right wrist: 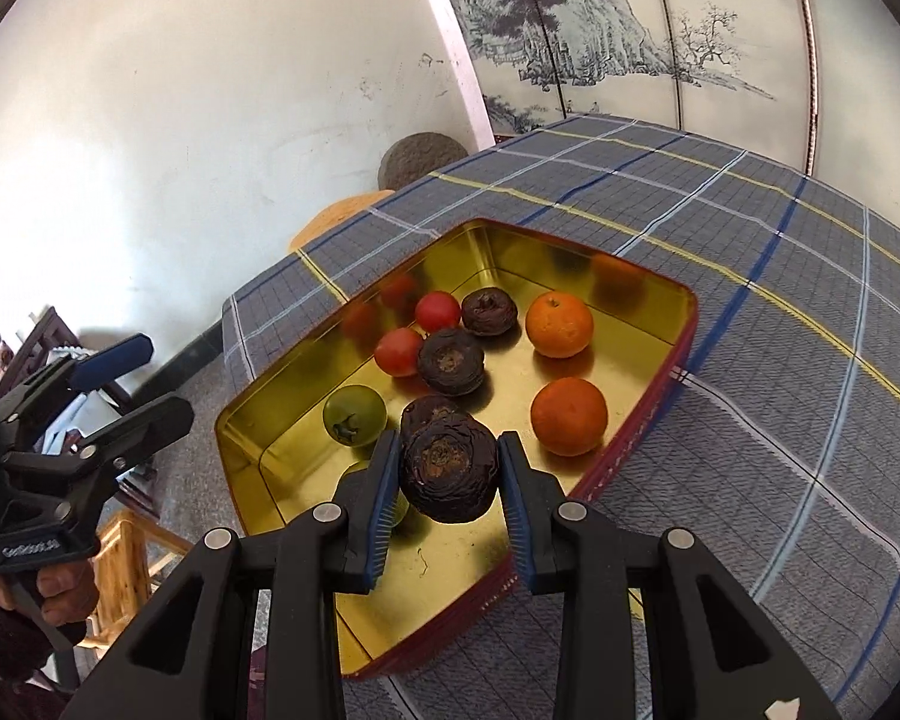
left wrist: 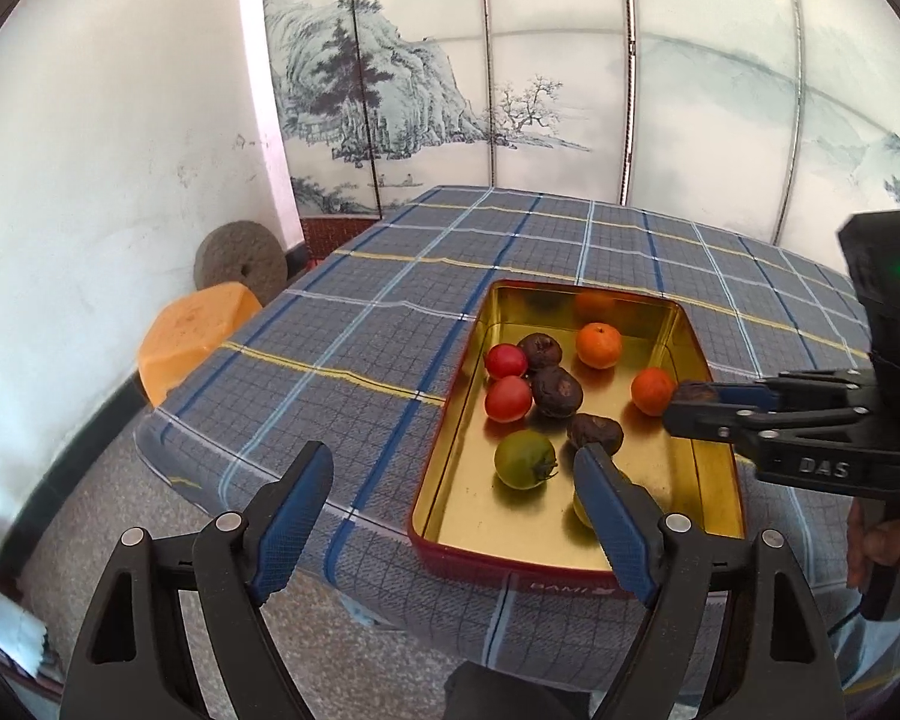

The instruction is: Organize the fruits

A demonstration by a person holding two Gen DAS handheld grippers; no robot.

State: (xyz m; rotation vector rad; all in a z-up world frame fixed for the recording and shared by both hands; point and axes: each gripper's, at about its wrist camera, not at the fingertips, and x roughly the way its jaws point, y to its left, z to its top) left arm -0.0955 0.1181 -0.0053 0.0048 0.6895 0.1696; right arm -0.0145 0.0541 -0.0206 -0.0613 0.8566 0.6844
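Right gripper (right wrist: 450, 474): jaws closed on 1 dark wrinkled fruit (right wrist: 448, 468), blue pads pressed to both its sides; fruit held just above the near end of the tin (right wrist: 678, 300), clear of the gold floor.

Left gripper (left wrist: 453, 474): jaws wide apart, nothing between the pads; its right finger (left wrist: 606, 498) reaches over the tin's near end, its left finger (left wrist: 297, 498) stands outside the tin, over the cloth.

Inside the tin, outward from the held fruit: a 2nd dark fruit (right wrist: 429, 414) directly behind it, touching or nearly so, cannot tell which; green tomato (right wrist: 354, 417) toward the tin's left wall; a yellow-green fruit (right wrist: 399, 510) at the near end, mostly hidden behind the right gripper's left finger; 1 orange (right wrist: 568, 417) toward the right wall; further in, a 3rd dark fruit (right wrist: 450, 360) mid-tin with a red tomato (right wrist: 398, 351) against its left; at the far end, another red tomato (right wrist: 437, 311), a 4th dark fruit (right wrist: 489, 312), a 2nd orange (right wrist: 558, 324).

Tin sits on a checked blue-grey tablecloth (right wrist: 780, 360); painted folding screen (left wrist: 510, 90) beyond the table.
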